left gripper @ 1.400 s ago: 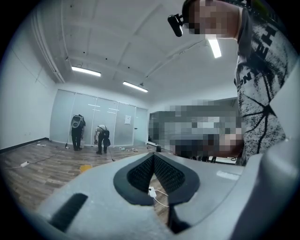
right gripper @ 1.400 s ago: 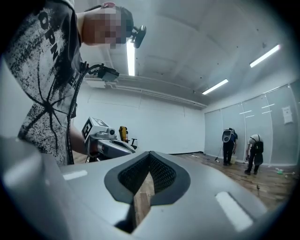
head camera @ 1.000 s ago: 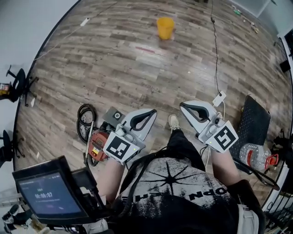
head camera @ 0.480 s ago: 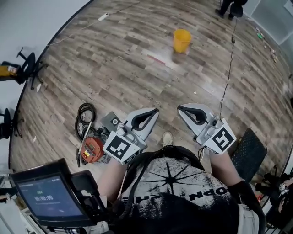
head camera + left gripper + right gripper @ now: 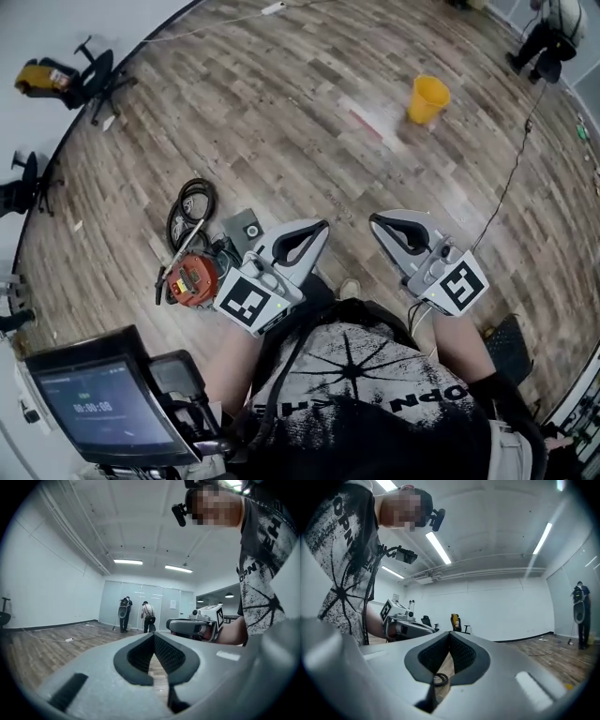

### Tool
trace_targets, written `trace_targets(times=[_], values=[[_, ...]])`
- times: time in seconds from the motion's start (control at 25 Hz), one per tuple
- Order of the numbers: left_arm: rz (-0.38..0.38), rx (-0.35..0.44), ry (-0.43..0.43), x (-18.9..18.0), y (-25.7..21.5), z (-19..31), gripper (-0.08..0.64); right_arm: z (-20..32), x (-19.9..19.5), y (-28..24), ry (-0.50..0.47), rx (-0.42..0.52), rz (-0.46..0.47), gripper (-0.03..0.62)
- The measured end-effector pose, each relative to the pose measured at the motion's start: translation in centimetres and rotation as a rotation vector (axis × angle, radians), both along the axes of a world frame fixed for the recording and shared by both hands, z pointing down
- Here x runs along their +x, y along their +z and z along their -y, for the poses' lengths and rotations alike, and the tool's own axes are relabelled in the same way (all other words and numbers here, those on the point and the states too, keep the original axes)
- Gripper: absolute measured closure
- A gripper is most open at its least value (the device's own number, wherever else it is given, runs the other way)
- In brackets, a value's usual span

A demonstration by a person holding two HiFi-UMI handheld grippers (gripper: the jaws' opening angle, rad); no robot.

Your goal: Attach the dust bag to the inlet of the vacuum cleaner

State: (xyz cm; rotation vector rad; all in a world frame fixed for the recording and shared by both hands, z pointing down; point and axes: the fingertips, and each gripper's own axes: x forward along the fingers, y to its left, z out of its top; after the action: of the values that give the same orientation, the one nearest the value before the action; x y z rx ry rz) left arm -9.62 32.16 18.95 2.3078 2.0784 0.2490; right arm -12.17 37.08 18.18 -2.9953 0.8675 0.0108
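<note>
While clenched on nothing, level above the floor [image 5: 281, 112]: left hand-held gripper [image 5: 322, 226], right hand-held gripper [image 5: 374, 219]. Vacuum cleaner [image 5: 190, 280] down on the floor, left of both, nearer the left; dust bag not made out.

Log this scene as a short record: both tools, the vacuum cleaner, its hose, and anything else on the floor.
vacuum cleaner: red-orange, on the wooden floor, to the person's left, untouched
hose: black, coiled, lying just beyond the vacuum cleaner
left tool: shut, nothing held, the nearer one to the vacuum cleaner
right tool: shut, nothing held, beside the left tool
yellow bucket: upright, far off across the floor
dust bag: not identifiable in any view
</note>
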Motion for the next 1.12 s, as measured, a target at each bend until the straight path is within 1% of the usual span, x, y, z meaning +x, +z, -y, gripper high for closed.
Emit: trace_targets(times=[0.12,0.24,0.4,0.56,0.76,0.88,1.0,1.12], values=[[0.016,0.011,-0.082,4.4,0.4,2.4,0.565,2.4,5.2,-1.3,-0.085,-0.001,-0.036,0.591],[0.007,0.008,-0.154,9.6,-0.1,4.4,0.565,4.5,10.9,-2.8,-0.157,0.001,-0.065,0.591],[-0.019,-0.001,-0.215,15.3,-1.7,7.3,0.565,7.2,16.7,-4.8,-0.231,-0.012,-0.086,0.591],[-0.043,-0.014,-0.277,19.4,-2.2,10.6,0.565,10.5,20.6,-5.5,-0.290,-0.020,-0.123,0.591],[-0.047,-0.024,-0.343,23.4,-1.6,13.9,0.565,13.9,24.7,-4.6,-0.362,-0.037,-0.109,0.591],[-0.052,-0.030,-0.372,26.0,-1.7,17.7,0.565,18.0,27.5,-4.7,-0.401,-0.047,-0.104,0.591],[-0.034,-0.044,-0.463,28.2,-1.8,21.9,0.565,22.2,30.1,-5.2,-0.494,-0.071,-0.095,0.591],[-0.018,-0.027,-0.557,29.6,-1.9,23.3,0.565,23.4,32.1,-5.6,-0.585,-0.085,-0.093,0.591]])
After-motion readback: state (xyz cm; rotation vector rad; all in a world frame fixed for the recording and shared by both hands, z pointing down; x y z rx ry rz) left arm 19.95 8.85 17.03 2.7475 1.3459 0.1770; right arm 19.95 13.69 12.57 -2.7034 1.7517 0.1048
